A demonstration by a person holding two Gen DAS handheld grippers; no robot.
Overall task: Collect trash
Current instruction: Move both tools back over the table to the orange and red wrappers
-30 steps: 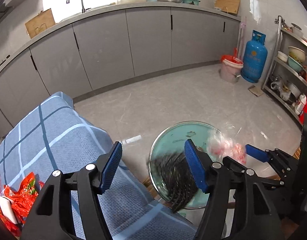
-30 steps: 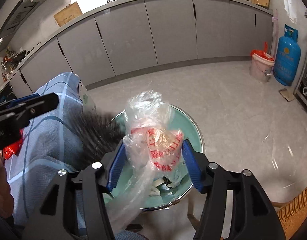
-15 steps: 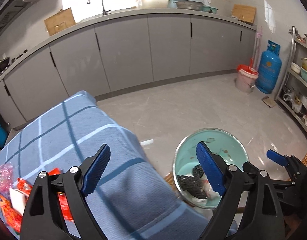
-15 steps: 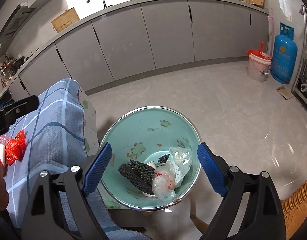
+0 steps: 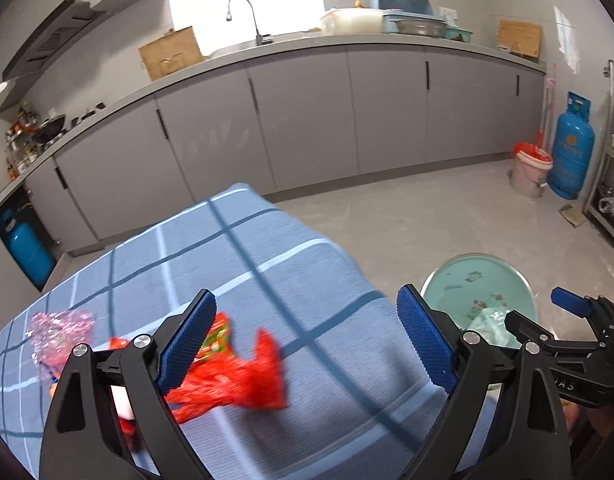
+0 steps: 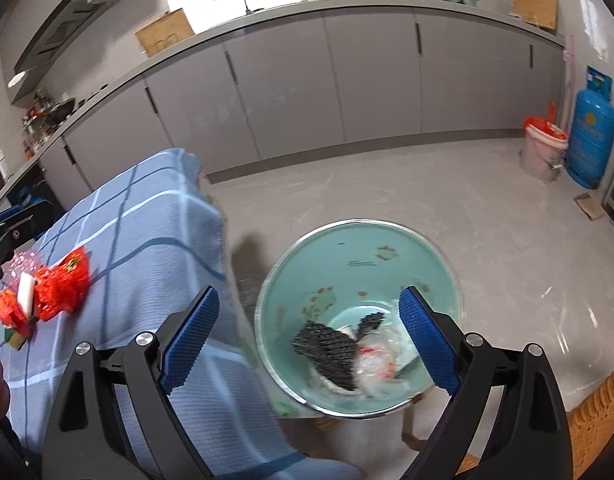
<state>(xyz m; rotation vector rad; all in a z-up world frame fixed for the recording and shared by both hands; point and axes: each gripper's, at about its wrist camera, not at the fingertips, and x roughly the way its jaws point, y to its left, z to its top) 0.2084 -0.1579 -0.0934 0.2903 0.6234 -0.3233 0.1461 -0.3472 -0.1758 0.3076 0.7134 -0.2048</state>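
My left gripper (image 5: 307,340) hangs over the blue checked tablecloth (image 5: 227,248), its jaws still opening and nothing between the pads. Crumpled red wrappers (image 5: 227,384) lie just below its left finger, and a pink crinkly wrapper (image 5: 61,328) lies farther left. My right gripper (image 6: 307,336) stands open and empty above the teal metal basin (image 6: 359,226). In the basin rest a black mesh piece (image 6: 327,346) and a clear plastic bag with red print (image 6: 375,368). The red wrappers (image 6: 61,288) and a white scrap (image 6: 25,298) show on the cloth at the left.
The basin sits low beside the table's right edge. Grey cabinets run along the back wall. A blue gas cylinder (image 5: 571,148) and a pink bucket (image 5: 531,168) stand at the far right by a metal shelf. A wicker seat edge (image 6: 603,400) is at lower right.
Both grippers opened wide: the black mesh and the clear bag dropped into the basin. My left gripper swung left over the table toward the red wrappers; the right one drew back and up slightly.
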